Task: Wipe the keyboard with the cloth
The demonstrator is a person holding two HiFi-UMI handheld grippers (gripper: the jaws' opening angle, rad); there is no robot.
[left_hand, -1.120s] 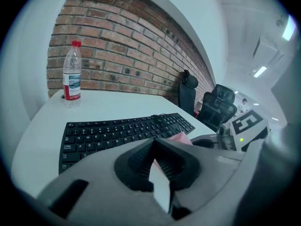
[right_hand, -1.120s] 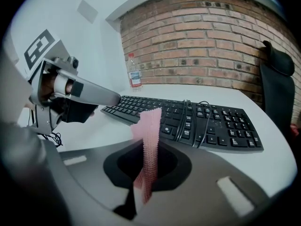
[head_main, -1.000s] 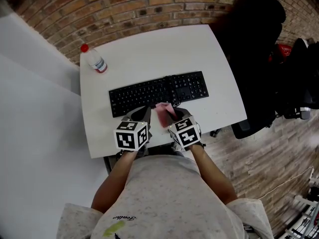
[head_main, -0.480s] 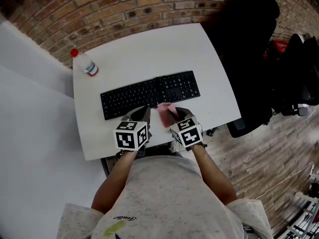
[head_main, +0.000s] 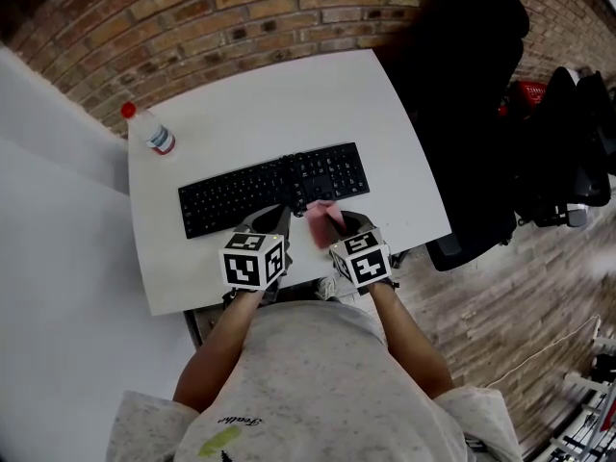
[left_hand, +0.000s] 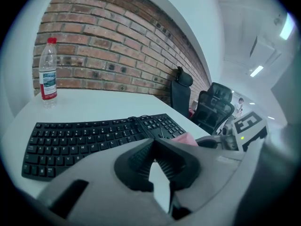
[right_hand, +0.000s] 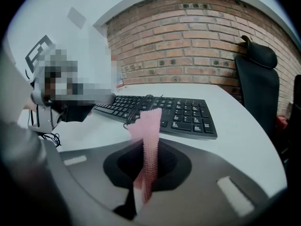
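A black keyboard (head_main: 269,188) lies across the white desk (head_main: 279,104), also seen in the left gripper view (left_hand: 94,135) and the right gripper view (right_hand: 178,112). A pink cloth (right_hand: 148,149) stands pinched upright in my right gripper (right_hand: 146,173), which is shut on it just in front of the keyboard's right half; the cloth (head_main: 321,221) shows by the right gripper (head_main: 332,221) in the head view. My left gripper (head_main: 274,221) hovers beside it at the keyboard's front edge, its jaws shut together with nothing between them (left_hand: 153,157).
A clear water bottle with a red cap (head_main: 149,131) stands at the desk's far left corner. A brick wall (head_main: 241,8) runs behind the desk. Black office chairs (head_main: 462,85) stand to the right. The desk's front edge is just below both grippers.
The view has shifted, so desk and keyboard sit further left and lower in the picture. Both grippers keep their places at the keyboard's front edge, the cloth still held.
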